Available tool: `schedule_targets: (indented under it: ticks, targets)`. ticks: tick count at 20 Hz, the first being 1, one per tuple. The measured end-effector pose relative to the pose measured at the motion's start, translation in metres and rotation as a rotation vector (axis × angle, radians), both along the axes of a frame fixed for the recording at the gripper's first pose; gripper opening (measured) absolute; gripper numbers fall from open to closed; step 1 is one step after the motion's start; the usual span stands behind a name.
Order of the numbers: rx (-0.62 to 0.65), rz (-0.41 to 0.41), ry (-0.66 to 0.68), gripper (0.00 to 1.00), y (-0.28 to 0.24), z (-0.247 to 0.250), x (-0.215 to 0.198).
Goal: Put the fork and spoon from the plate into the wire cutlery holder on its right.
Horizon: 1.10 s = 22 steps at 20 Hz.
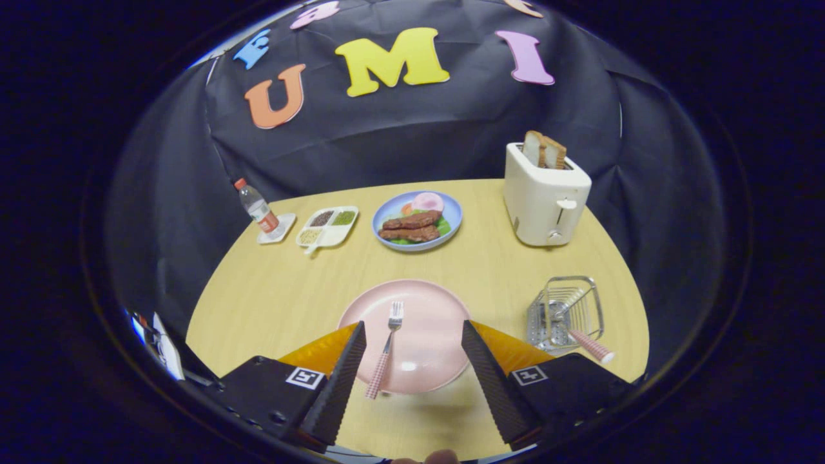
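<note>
**Fork on plate, spoon in holder, gripper spread and empty**

Gripper (412, 335) hangs over the near edge of the round pale-wood table (283, 290), fingers wide apart, nothing held. The gap between them takes in most of the round pink plate (432, 322).

Silver fork with pink-checked handle (385, 348) lies on the plate between the fingers, closer to the left one, not touching either. Tines point to 12 o'clock, handle end to 6 o'clock, overhanging the plate's near rim.

Wire cutlery holder, chrome, box-shaped (566, 312), sits at 3 o'clock from the plate, just beyond the right finger and apart from the plate. A second utensil with the same pink-checked handle (590, 345), taken to be the spoon, rests in it, handle sticking out over the holder's near rim toward 5 o'clock. Its head is hard to make out through the wires.

Farther back:
- cream two-slot toaster with bread slices raised (544, 196), at 12 o'clock from the holder
- blue plate of meat strips and greens (417, 222), at 12 o'clock from the pink plate, well apart
- white divided tray of seasonings (327, 227), at 9 o'clock from the blue plate
- small clear bottle with red cap (258, 209), on a white coaster, at 9 o'clock from the tray
</note>
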<state>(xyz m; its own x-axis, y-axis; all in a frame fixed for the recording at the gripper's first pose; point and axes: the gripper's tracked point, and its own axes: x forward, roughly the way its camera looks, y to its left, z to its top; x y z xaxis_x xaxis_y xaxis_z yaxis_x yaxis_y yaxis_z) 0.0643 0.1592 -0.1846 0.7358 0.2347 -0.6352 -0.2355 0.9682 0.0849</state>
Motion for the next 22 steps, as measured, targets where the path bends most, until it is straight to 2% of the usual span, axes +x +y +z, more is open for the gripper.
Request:
schedule_targets:
  ticks: [5, 11, 15, 18, 21, 22]
  targets:
    - [-0.08, -0.022, 0.048, 0.9, 0.027, -0.065, -0.014]
    - [-0.134, -0.076, 0.1, 0.89, 0.03, -0.103, -0.008]
    - [-0.173, -0.091, 0.119, 0.66, 0.029, -0.117, -0.004]
    - [-0.167, -0.09, 0.135, 0.41, 0.033, -0.126, -0.002]
    - [-0.204, -0.126, 0.149, 0.14, 0.02, -0.125, -0.001]
    - [-0.196, -0.135, 0.153, 0.12, 0.021, -0.123, 0.001]
